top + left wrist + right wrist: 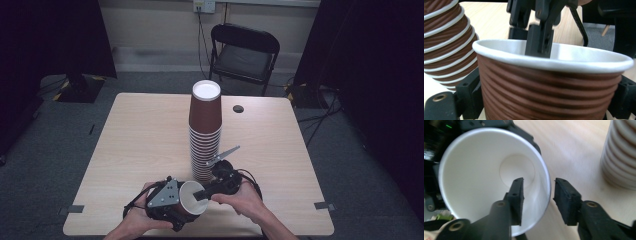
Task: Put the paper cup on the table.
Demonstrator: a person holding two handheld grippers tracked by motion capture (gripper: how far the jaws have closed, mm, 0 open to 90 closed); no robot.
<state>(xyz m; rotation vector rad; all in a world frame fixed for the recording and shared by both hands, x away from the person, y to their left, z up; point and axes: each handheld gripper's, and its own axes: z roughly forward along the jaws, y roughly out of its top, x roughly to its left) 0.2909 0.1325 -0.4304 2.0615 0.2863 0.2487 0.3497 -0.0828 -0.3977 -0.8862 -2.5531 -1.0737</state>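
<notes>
A brown ribbed paper cup [193,199] lies tipped on its side near the table's front edge, its white inside facing right. My left gripper [185,202] is shut on its body, with a jaw on either side of the cup [554,100]. My right gripper [537,187] is open and straddles the cup's rim [547,192], one jaw inside the cup and the other outside. In the left gripper view that inner jaw dips behind the rim. A tall stack of the same cups [205,130] stands upright just behind both grippers.
The wooden table [140,135] has a small dark round hole [238,108] at the back right. A black folding chair [244,55] stands beyond the far edge. Dark curtains hang at both sides of the room.
</notes>
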